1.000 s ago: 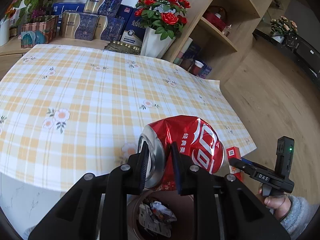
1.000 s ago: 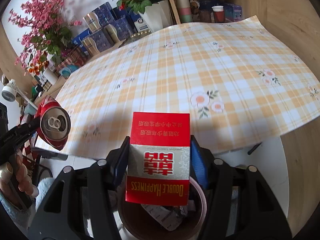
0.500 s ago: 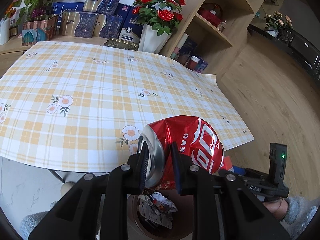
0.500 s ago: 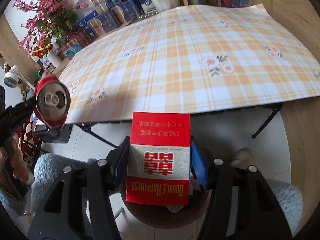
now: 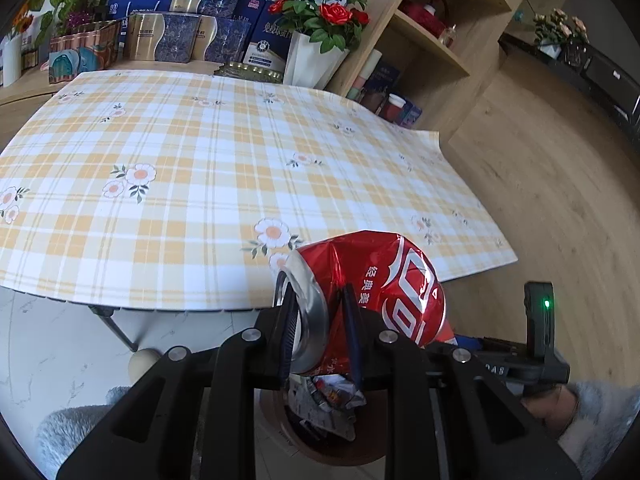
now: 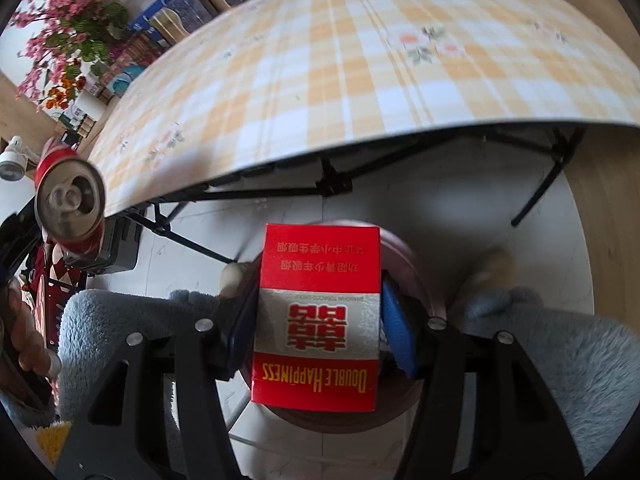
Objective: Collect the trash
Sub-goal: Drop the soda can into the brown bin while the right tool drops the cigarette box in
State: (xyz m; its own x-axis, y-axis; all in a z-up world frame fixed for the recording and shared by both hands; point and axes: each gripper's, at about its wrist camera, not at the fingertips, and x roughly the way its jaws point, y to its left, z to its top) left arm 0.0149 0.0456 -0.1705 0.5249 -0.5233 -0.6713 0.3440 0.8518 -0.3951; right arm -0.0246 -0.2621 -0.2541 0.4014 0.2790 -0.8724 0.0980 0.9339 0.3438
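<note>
My left gripper (image 5: 320,332) is shut on a crushed red soda can (image 5: 372,296) and holds it over a brown round bin (image 5: 320,440) on the floor with crumpled wrappers (image 5: 332,396) in it. My right gripper (image 6: 320,328) is shut on a red and silver cigarette pack (image 6: 316,316) right above the same bin (image 6: 404,276). The can also shows at the left of the right wrist view (image 6: 70,204). The right gripper's body shows in the left wrist view (image 5: 520,360).
The folding table with a yellow plaid cloth (image 5: 200,168) is beyond the bin; its black legs (image 6: 280,188) stand beside it. Gift boxes (image 5: 180,36), a rose vase (image 5: 316,56) and wooden shelves (image 5: 420,52) are behind. Grey fleece knees (image 6: 540,340) flank the bin.
Both grippers have dropped below the table's edge, down toward the bin, still holding the can and the pack. The table now sits higher and farther in both views.
</note>
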